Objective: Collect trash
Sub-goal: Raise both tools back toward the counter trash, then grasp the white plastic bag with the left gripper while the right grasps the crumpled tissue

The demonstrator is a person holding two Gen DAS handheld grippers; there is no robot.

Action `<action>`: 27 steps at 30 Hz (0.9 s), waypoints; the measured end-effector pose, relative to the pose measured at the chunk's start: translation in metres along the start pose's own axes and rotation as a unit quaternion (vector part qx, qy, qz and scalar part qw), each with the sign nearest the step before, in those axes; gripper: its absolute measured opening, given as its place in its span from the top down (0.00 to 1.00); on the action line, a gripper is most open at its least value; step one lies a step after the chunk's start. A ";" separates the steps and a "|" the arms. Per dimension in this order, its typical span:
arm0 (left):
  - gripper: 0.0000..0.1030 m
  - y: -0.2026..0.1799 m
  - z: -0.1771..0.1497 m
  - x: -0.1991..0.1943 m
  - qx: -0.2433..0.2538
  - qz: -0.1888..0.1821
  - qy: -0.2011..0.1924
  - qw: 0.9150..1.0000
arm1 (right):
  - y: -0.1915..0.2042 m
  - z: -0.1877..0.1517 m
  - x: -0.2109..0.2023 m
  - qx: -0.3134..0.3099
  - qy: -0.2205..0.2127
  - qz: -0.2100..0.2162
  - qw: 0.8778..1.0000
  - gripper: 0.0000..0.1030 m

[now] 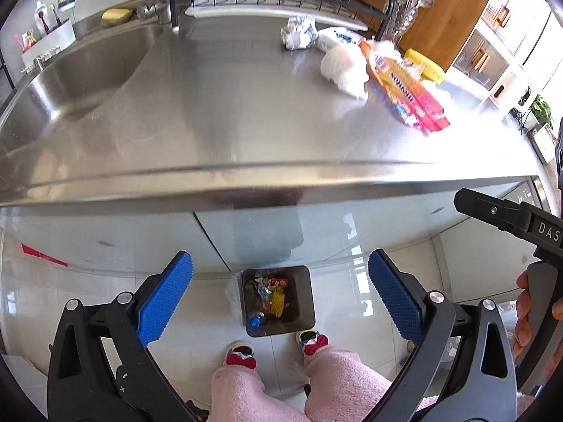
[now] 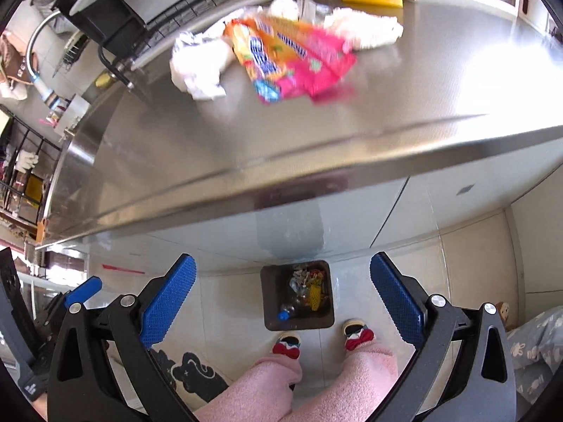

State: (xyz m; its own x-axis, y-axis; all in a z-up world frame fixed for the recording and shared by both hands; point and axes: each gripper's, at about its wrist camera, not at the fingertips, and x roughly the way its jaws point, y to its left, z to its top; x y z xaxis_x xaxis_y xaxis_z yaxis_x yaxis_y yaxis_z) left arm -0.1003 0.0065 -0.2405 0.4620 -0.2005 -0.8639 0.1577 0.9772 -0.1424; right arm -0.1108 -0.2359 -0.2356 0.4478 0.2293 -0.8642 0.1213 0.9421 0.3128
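Blue-padded left gripper and right gripper tilted down over bin, jaws wide apart, empty

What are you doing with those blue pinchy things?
A person is clearing rubbish off a shiny steel kitchen counter. Both tools, the left gripper and the right gripper, are open and empty, above a small square bin on the floor that already holds a bottle and wrappers. A pink and orange snack wrapper, white crumpled tissues and a ball of foil still lie on the counter.
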 end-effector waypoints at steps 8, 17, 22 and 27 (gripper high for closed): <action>0.08 -0.022 0.064 -0.016 0.019 -0.008 -0.048 0.999 | -0.007 0.054 -0.038 -0.003 -0.075 -0.009 0.997 0.03; 0.08 -0.058 0.122 0.006 0.026 0.001 -0.065 0.998 | -0.050 0.120 -0.032 0.011 -0.086 -0.025 0.996 0.03; 0.16 -0.069 0.146 0.031 0.006 0.011 -0.064 0.998 | -0.074 0.152 -0.004 0.003 -0.059 -0.027 0.998 0.13; 0.21 -0.077 0.167 0.058 0.002 0.024 -0.056 0.998 | -0.085 0.170 0.026 -0.006 -0.029 -0.015 0.999 0.21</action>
State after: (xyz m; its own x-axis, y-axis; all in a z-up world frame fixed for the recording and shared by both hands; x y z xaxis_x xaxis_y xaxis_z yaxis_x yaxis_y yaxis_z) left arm 0.0603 -0.0918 -0.1994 0.5645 -0.1605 -0.8097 0.1370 0.9855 -0.0999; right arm 0.0409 -0.3518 -0.2177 0.4951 0.1860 -0.8487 0.1254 0.9513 0.2817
